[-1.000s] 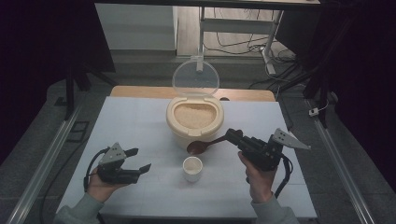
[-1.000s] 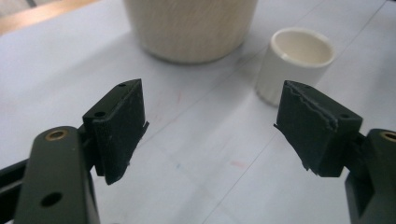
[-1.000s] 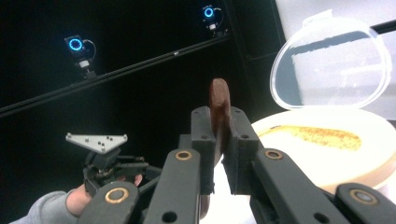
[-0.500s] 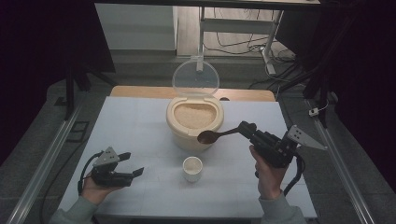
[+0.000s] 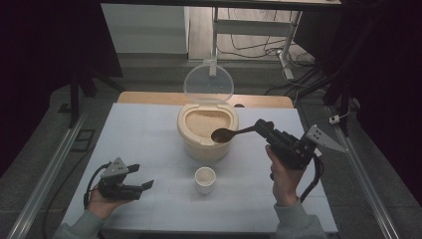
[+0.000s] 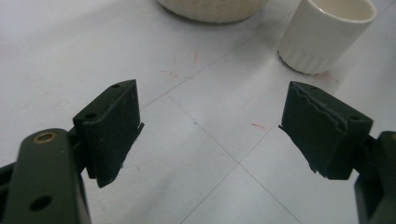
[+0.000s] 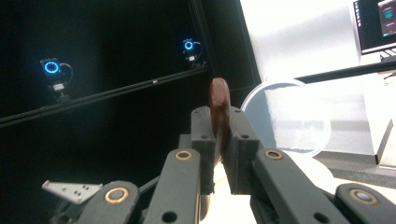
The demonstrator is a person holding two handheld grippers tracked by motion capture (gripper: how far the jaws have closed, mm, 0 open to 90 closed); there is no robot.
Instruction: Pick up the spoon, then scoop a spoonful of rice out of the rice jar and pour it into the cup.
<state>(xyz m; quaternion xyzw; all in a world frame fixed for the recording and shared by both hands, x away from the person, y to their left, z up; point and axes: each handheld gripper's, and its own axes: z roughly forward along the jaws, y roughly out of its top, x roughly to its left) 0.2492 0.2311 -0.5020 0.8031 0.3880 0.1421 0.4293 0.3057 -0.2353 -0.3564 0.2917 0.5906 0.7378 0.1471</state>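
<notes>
Your right gripper [image 5: 263, 127] is clamped on the spoon [image 5: 230, 133], bowl over the pot's [image 5: 206, 130] near rim, mid-table. Cup [image 5: 205, 179] nearer the front edge looks empty; the scoop seems yet to come. Left gripper [image 5: 142, 179] jaws apart, idle.

Black tool [image 5: 133, 178], brass screws, grey sleeves [image 5: 293, 221]
</notes>
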